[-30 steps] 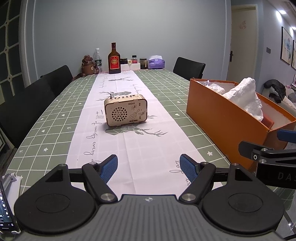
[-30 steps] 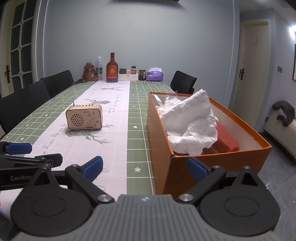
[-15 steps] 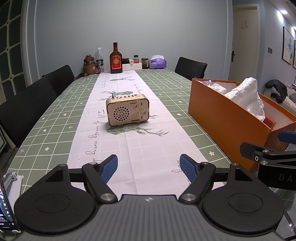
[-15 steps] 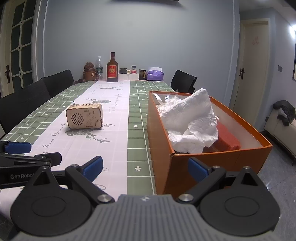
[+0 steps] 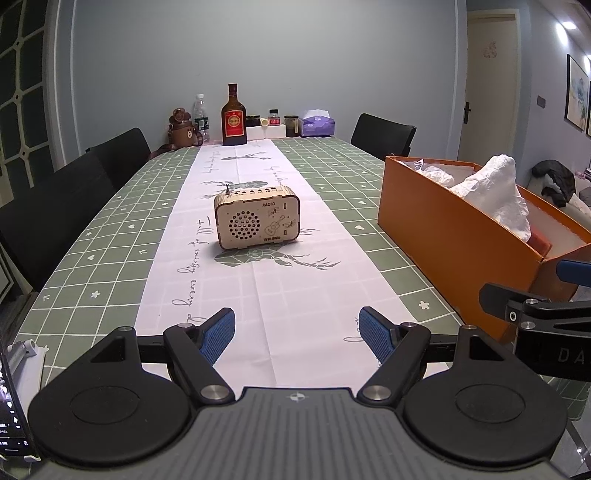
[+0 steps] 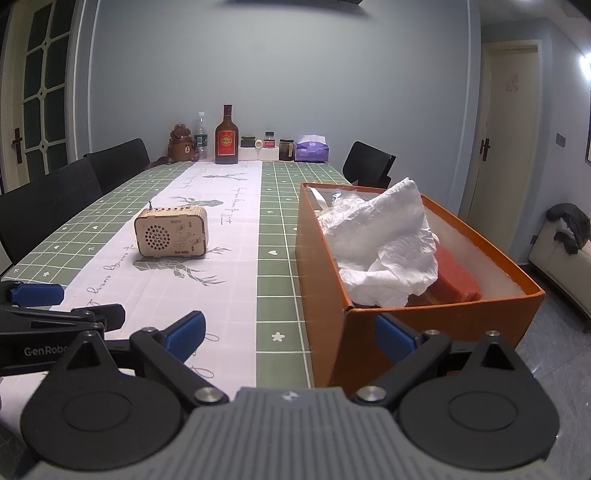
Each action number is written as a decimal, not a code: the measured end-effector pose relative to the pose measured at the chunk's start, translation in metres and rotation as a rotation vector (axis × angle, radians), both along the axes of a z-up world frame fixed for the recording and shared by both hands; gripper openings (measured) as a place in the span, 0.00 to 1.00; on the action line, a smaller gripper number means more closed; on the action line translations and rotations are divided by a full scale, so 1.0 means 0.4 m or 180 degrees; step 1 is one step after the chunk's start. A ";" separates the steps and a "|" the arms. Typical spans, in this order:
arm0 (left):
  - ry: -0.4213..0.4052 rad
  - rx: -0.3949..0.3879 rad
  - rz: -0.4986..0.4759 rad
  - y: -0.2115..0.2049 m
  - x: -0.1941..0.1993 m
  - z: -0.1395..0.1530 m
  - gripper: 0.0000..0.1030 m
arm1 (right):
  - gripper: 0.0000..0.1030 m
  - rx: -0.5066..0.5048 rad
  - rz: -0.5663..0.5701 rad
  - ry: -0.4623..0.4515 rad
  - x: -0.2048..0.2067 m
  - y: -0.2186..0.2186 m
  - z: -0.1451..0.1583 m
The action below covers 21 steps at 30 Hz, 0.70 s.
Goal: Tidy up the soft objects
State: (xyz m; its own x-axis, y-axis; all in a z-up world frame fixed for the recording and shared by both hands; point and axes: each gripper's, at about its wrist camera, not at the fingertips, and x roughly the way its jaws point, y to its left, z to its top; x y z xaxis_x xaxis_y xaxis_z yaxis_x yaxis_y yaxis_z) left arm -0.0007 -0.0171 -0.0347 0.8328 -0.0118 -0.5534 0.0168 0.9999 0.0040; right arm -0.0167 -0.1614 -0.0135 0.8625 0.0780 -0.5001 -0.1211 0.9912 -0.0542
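Little changed over the last second: slight backing away from orange box. Both tools, left tool and right tool, spread, empty. White paper inside box; organizing unstarted.

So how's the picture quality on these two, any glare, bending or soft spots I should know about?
Left wrist view: strong fisheye bends the wall lines at the edges, a ceiling light flares at top right, and the wooden radio looks sharp. Right wrist view: the same curving shows on the door frames, a bright lamp glares at the right edge, and the white paper in the orange box is bright yet keeps its wrinkles.
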 end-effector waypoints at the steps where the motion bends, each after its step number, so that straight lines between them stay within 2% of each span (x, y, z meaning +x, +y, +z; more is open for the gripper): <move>1: 0.0001 0.0002 0.0000 0.000 0.001 0.000 0.87 | 0.94 0.0000 0.0001 0.0001 0.000 0.001 0.000; 21: 0.0005 0.0003 0.0052 0.003 -0.004 0.002 0.87 | 0.94 -0.0044 0.0022 0.0032 0.004 0.008 -0.004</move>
